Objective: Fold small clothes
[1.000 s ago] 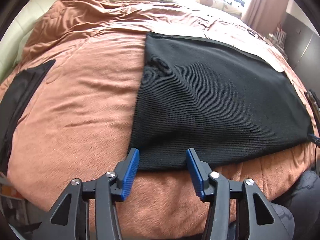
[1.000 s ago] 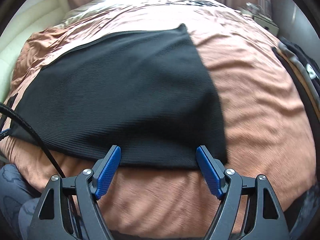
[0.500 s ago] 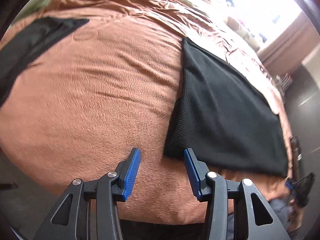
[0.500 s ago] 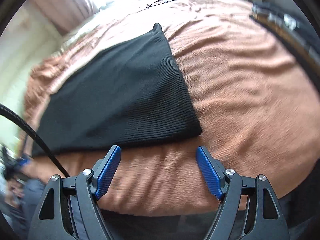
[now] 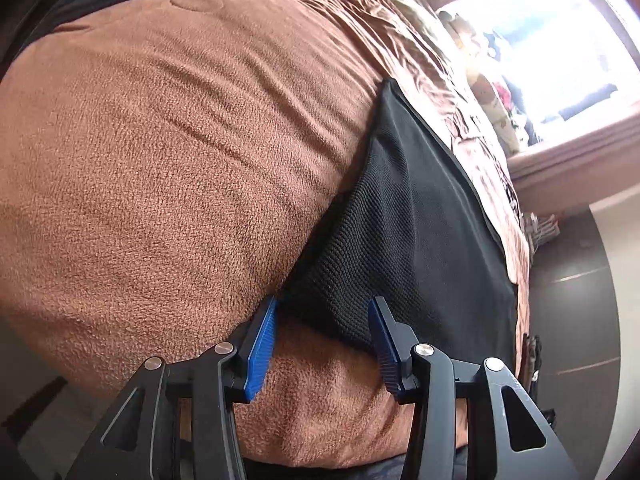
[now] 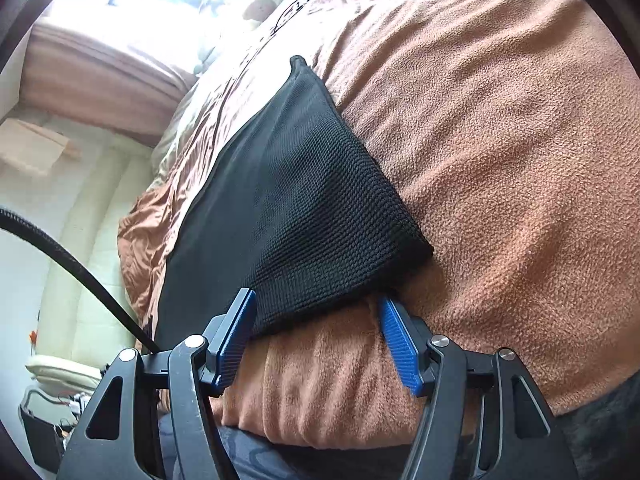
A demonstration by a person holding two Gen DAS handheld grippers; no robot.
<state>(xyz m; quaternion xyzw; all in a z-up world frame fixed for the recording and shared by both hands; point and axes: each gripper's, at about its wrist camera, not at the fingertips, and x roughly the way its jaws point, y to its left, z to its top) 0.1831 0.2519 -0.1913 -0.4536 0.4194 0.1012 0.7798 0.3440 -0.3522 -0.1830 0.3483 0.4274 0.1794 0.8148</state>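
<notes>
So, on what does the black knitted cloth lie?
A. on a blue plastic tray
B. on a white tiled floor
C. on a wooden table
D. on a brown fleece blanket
D: the black knitted cloth lies spread flat on the brown fleece blanket, which shows on every side of it in both views.

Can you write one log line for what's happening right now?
left tool: open at black knit cloth corner | right tool: just closing, cloth corner between, unpinched | brown fleece blanket: underneath

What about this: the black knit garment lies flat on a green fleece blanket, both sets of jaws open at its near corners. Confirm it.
Wrong colour: the fleece blanket is brown, as both wrist views show. The black knit garment does lie flat on it, with the left gripper and right gripper open at its near corners.
</notes>
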